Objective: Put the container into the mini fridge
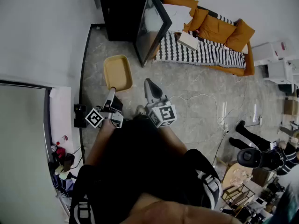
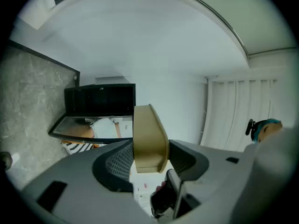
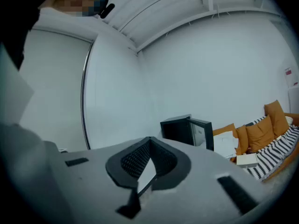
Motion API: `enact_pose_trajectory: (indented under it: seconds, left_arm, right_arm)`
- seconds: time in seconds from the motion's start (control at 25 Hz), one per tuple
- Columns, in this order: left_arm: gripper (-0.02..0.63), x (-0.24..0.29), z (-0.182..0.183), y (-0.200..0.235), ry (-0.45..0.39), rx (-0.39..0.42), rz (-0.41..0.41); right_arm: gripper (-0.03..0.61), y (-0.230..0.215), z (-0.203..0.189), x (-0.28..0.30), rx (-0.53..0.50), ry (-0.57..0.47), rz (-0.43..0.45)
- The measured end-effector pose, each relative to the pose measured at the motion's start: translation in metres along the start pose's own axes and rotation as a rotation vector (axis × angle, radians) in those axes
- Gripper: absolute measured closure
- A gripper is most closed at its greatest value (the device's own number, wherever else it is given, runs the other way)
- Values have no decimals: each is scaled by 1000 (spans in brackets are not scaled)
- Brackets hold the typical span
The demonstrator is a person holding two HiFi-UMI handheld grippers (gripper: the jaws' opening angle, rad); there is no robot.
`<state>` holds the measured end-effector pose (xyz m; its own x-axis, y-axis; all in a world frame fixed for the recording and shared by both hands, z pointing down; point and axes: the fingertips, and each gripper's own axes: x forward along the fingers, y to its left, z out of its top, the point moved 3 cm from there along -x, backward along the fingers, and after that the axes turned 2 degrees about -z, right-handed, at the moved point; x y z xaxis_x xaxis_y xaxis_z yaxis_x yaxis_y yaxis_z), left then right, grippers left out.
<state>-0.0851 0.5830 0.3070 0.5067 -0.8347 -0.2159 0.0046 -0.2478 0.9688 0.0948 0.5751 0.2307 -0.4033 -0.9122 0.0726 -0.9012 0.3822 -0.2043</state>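
1. Person (image 1: 140, 171): dark clothing, fills the 6 o'clock part of the head view, both arms stretched forward.
2. Left gripper (image 1: 111, 91): at 11 o'clock from the body, marker cube (image 1: 94, 118) on its rear. Jaws set wide and clamped on the near end of the container (image 1: 117, 72); in the left gripper view (image 2: 149, 158) both pads press on the tan container (image 2: 149, 139), which stands on edge between them.
3. Right gripper (image 1: 148, 84): at 12 o'clock from the body, just beside the left one, second marker cube (image 1: 162, 115) behind. Jaws closed tip to tip in the right gripper view (image 3: 149, 146), nothing between them.
4. Container: shallow tan tray with rounded corners, held above the floor (image 1: 196, 92), at 12 o'clock from the left gripper, outside the mini fridge.
5. Cable (image 1: 201, 98): white, trails over the stone floor at 3 o'clock from the right gripper.
6. Mini fridge (image 1: 124, 13): black, on the floor at 12 o'clock beyond the container, door (image 1: 152, 24) swung open; seen also ahead of each gripper (image 2: 100, 99) (image 3: 177, 129).
7. Sofa (image 1: 210, 52): at 2 o'clock, striped blanket (image 1: 205, 50), orange cushions (image 1: 217, 29).
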Motion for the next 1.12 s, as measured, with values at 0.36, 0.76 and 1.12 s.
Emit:
enact_pose_trajectory:
  seconds: [0.36, 0.76, 1.12]
  left_arm:
    - [388, -5, 1, -4, -4, -11, -5]
    - [388, -15, 16, -6, -9, -23, -4]
    - [388, -22, 48, 3, 10, -31, -3]
  right_arm:
    - [578, 8, 2, -1, -7, -10, 12]
    - [578, 25, 8, 3, 20, -43, 10]
    - [578, 43, 2, 24, -4, -42, -33]
